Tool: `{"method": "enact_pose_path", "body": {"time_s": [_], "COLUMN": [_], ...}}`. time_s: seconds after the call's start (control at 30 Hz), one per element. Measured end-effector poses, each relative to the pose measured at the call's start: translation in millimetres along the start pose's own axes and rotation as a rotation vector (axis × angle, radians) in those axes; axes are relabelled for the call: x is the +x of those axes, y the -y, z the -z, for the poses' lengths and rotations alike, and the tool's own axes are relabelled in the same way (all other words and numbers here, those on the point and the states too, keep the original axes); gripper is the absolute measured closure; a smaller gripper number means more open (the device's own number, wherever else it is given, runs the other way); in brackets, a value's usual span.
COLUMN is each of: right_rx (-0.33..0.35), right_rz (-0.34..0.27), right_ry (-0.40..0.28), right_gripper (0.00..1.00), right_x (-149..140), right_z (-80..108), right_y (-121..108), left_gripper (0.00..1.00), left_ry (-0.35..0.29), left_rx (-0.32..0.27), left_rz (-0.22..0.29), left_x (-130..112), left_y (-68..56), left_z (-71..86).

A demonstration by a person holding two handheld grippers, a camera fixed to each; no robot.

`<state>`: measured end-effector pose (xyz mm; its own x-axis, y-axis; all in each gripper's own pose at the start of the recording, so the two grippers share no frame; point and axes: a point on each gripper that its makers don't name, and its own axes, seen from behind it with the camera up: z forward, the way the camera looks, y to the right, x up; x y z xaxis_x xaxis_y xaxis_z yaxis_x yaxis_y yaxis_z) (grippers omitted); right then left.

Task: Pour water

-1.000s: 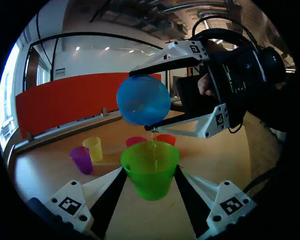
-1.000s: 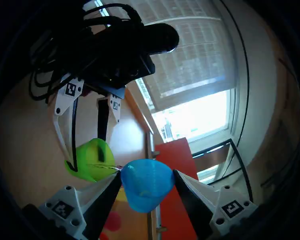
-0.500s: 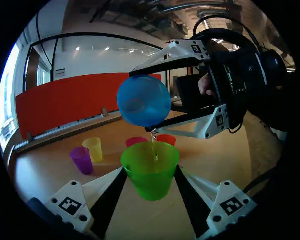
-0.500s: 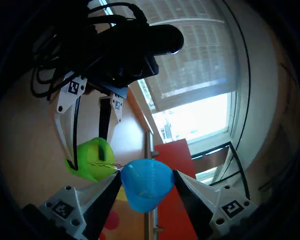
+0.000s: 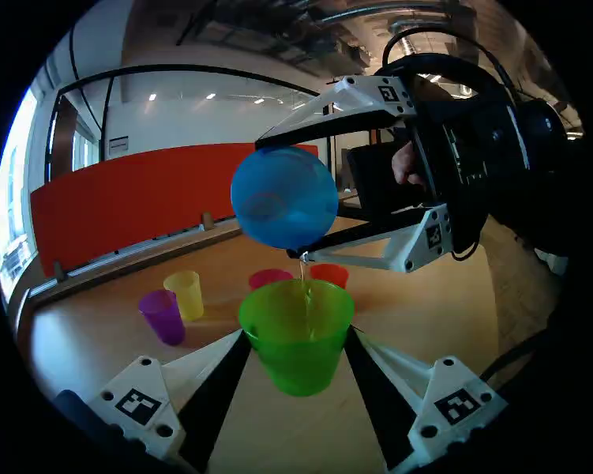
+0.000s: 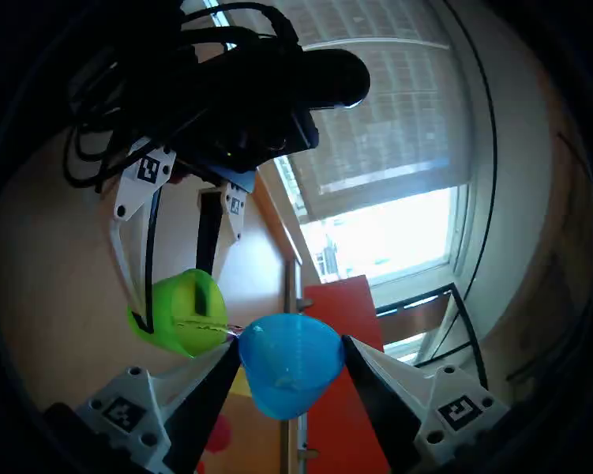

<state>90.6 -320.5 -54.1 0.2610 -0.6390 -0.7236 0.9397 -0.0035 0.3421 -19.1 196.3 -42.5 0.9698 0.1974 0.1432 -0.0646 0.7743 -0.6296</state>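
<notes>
Left gripper view: level, close behind the green cup (image 5: 298, 336). Right gripper view: rolled sideways, just above it. Both include it.

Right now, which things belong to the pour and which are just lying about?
In the job: blue cup, tilted in the right gripper; water stream; green cup held by the left gripper.
Lying about: purple cup, yellow cup, pink cup, red cup, all on the wooden table.
</notes>
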Motion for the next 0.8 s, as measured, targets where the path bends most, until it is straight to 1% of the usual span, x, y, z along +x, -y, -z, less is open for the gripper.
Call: {"method": "enact_pose_path", "body": {"time_s": [0.8], "right_rx": [0.008], "right_rz": [0.045], "right_ry": [0.008], "right_gripper": [0.06], "right_x": [1.8], "right_z": [0.8], "right_y": [3.6], "left_gripper": [0.17], "left_ry": [0.005], "left_rx": [-0.005], "left_rz": [-0.010], "left_x": [-2.2], "left_y": [-1.3], "left_z": [0.4]}}
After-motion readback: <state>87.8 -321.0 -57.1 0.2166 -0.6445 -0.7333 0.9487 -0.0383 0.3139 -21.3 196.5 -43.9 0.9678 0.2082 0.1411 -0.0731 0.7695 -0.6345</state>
